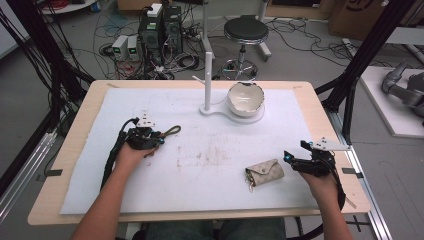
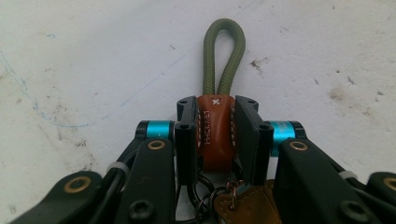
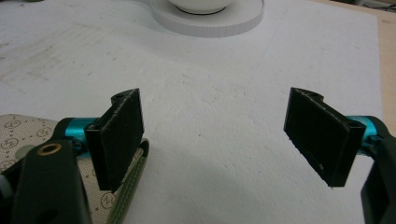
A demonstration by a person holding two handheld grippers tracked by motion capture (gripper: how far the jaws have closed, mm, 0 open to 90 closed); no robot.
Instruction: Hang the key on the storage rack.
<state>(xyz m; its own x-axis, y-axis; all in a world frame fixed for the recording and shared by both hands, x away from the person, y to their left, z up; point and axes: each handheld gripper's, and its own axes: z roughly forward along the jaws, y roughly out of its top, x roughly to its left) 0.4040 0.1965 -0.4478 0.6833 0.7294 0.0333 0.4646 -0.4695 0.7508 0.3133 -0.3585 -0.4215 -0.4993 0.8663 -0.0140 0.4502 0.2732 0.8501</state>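
White bench [image 1: 210,165]: left gripper [image 1: 159,138] fingers pinch the keychain [image 2: 218,130]; right gripper [image 1: 286,157], fingers wide and empty, sits just right of the pouch [image 1: 264,172]

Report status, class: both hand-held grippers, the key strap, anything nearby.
Left hand-held gripper shut on key strap, green loop forward. Right hand-held gripper open, empty, beside beige pouch. Nothing between them.

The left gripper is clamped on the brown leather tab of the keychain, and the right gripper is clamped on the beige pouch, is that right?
Not quite. The left gripper does clamp the brown leather tab, but the right gripper view shows the right gripper open, jaws wide apart beside the beige pouch.
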